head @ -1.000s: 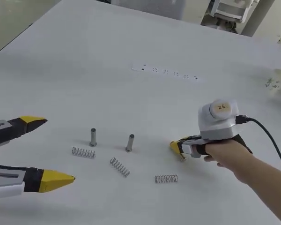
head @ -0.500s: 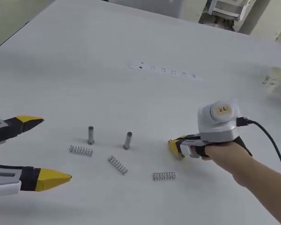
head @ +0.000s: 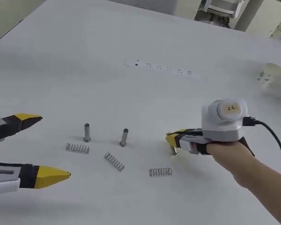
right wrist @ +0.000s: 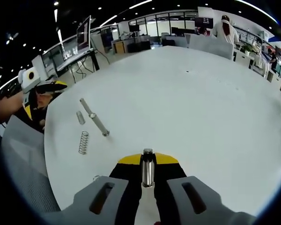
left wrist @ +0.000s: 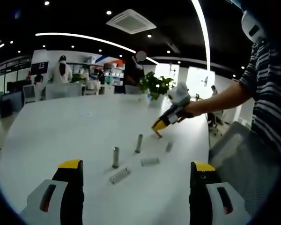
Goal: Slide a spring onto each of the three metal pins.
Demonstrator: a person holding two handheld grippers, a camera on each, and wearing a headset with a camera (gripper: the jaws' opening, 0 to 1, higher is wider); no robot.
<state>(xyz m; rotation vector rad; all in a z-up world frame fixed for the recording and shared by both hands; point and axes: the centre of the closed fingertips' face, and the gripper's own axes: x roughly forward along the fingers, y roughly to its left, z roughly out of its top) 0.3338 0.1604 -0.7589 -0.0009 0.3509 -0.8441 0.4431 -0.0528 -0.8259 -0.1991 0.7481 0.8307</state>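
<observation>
White workbench, three coiled springs, two upright pins, left claw agape, right claw pinching pin

OFFICE WORKROOM: A broad white table stands in an open-plan office, a white power strip lying flat toward its far side. Overhead, a dark ceiling carries small spot lamps, a curved light strip and a square air vent. Beyond the table are a leafy plant, desks with monitors and glass-walled rooms. A bright window glows at the back. A person in white stands by the far desks. Pale floor shows past the table's left edge.
</observation>
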